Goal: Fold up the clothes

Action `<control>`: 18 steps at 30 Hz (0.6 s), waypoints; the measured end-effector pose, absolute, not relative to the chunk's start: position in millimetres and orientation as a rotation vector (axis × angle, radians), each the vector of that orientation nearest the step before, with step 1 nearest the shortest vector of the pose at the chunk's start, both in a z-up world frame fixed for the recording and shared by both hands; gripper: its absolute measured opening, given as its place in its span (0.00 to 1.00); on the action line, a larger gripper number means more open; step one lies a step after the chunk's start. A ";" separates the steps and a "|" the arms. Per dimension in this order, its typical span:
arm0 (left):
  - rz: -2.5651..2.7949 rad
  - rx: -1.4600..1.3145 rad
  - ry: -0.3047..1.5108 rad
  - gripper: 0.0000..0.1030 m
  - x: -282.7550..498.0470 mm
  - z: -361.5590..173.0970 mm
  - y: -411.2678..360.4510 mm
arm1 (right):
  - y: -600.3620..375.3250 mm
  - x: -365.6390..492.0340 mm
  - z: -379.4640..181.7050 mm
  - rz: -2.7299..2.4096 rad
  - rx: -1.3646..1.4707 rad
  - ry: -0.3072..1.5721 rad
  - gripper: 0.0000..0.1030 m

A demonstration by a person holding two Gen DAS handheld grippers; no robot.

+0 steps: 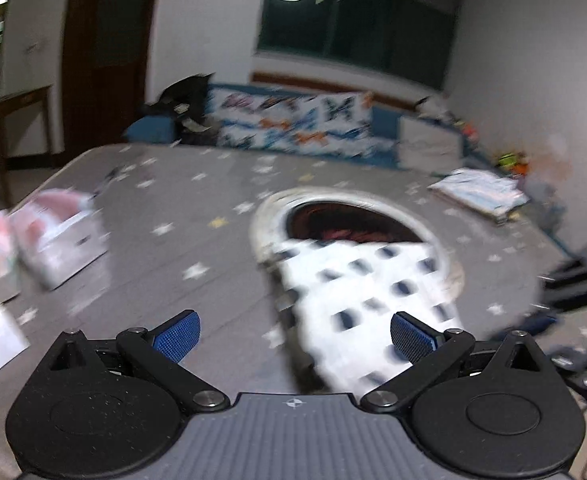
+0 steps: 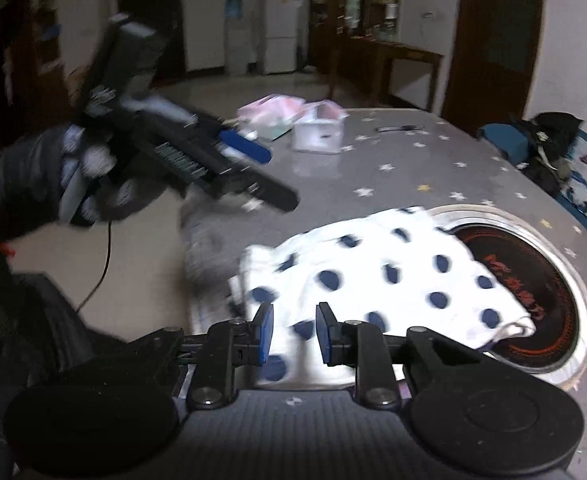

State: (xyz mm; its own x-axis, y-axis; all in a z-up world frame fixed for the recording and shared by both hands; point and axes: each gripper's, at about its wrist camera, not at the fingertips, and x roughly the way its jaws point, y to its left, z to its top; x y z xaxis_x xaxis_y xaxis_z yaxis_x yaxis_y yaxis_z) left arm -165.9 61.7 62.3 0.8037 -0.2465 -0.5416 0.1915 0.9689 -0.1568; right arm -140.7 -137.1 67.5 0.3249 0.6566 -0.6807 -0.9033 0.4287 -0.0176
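Found right gripper [image 2: 296, 334] nearest the lens, blue pads a little apart and clamped on nothing, dotted cloth showing through the gap behind them. Saw left gripper [image 1: 293, 336] with jaws spread wide, also empty; caught it again in the right wrist view, raised at upper left in a gloved hand [image 2: 33, 176].

Noted white cloth [image 1: 373, 300] [image 2: 373, 272] with dark blue dots lying rumpled on the table, just ahead of both grippers, its far edge draped over part of a round black hotplate [image 1: 353, 224] [image 2: 533, 280] with a pale metal rim. Made out red lettering on the black disc, too blurred to read.

Saw grey table cover [image 1: 173, 200] [image 2: 413, 160] printed with white and a few yellow stars. Spotted pink and white boxes [image 1: 61, 236] [image 2: 317, 128] near the far edge, well apart from the cloth, and a flat pale stack [image 1: 477, 192] at the right side in the left wrist view.

Beyond the table, picked out a bench cover [image 1: 293, 124] in blue, white and orange, a dark window [image 1: 353, 28], a white fridge [image 2: 281, 28] with small illegible stickers, and a wooden door [image 2: 497, 40].
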 end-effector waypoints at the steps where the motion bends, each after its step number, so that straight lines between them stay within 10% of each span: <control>1: -0.263 -0.095 0.580 1.00 -165.0 63.4 55.7 | -138.8 -135.4 68.0 1.046 -0.421 0.654 0.22; 18: -0.505 -0.031 0.664 0.37 -158.1 23.9 16.2 | -151.7 -20.8 23.7 0.777 -0.241 0.686 0.23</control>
State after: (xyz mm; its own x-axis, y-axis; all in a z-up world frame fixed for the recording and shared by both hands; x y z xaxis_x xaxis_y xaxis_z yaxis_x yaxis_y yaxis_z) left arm -158.1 16.2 23.9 0.6720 -0.4577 -0.5821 0.4384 0.8795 -0.1854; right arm -20.8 -151.7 23.7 0.5114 0.5632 -0.6490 -0.7136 0.6991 0.0445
